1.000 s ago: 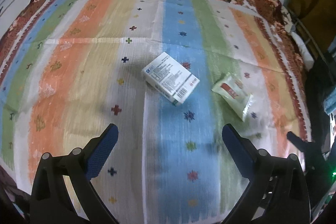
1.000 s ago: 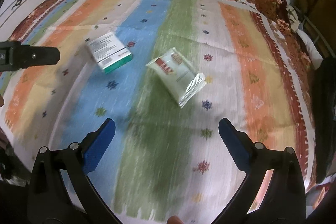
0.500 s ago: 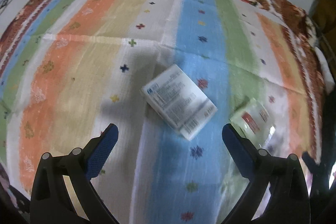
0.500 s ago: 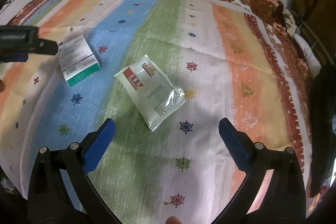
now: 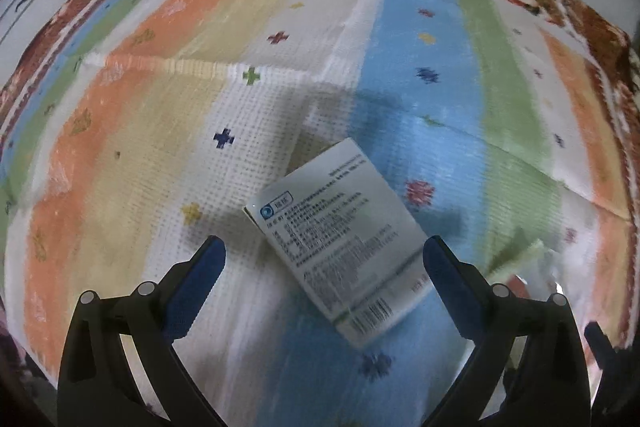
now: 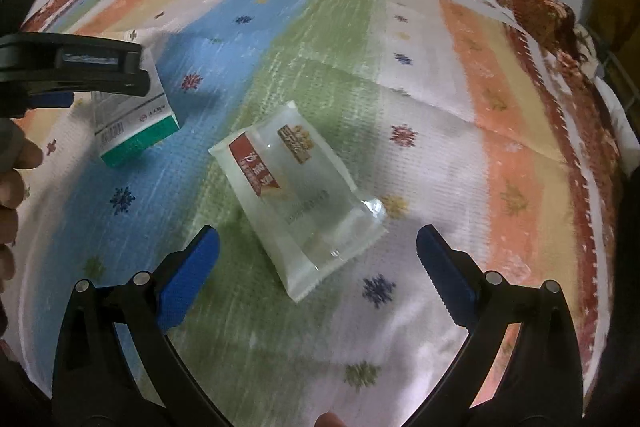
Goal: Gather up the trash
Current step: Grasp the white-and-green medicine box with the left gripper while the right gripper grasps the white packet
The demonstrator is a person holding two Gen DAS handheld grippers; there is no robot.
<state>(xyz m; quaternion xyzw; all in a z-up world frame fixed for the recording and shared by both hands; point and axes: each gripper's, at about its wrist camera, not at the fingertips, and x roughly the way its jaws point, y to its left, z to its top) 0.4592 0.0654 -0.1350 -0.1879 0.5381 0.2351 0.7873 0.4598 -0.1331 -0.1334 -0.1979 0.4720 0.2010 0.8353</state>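
While both grippers hang over a striped bedspread [image 5: 132, 155], each has its blue-padded fingers spread wide with nothing between the pads. The left gripper [image 5: 323, 259] frames a white carton [image 5: 340, 239] that lies flat in the gap between its fingers, reaching closer to the right-hand finger and turned at an angle to them. The carton's top face carries a round blue logo at one corner, dense lines of small print too blurred to read, and a barcode at the end nearest the camera. In the right wrist view the same carton [image 6: 136, 131] shows a green side panel and sits under the left gripper's finger [image 6: 76, 71], well left of the right gripper [image 6: 318, 255]. A clear plastic packet [image 6: 298, 197] lies just ahead of the right gripper's fingers, between them, with a red band of white characters and a gold emblem, neither legible.
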